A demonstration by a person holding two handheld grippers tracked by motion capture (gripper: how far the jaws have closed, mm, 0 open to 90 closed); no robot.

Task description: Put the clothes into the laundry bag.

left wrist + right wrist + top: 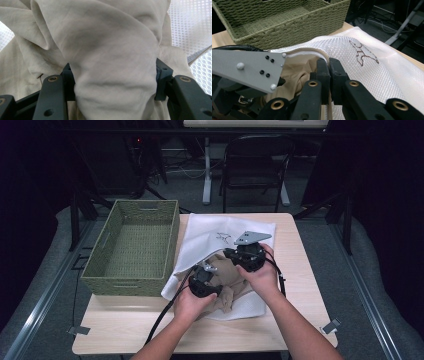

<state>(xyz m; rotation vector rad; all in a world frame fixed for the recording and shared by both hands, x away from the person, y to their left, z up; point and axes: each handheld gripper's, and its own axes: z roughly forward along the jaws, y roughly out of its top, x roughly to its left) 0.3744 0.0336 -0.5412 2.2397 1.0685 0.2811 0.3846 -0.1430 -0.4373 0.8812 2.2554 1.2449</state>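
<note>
A white mesh bag (210, 232) with a small dark embroidered mark lies on the wooden table (300, 320). A beige garment (231, 281) bulges out of its open mouth. My left gripper (206, 271) is shut on a thick bunch of that beige garment (107, 37), which swells up between the jaws of the left gripper (115, 75). My right gripper (329, 67) is shut on the zippered rim of the bag (372, 72) and holds it lifted above the garment (297, 72). In the high view the right gripper (229, 254) sits just right of the left one.
An empty green woven basket (127, 285) stands at the table's left, touching the bag's edge; the basket (287, 30) is close behind the bag. The left gripper's grey plate (249, 70) is just left of my right jaws. A folding chair (255, 165) stands beyond the table.
</note>
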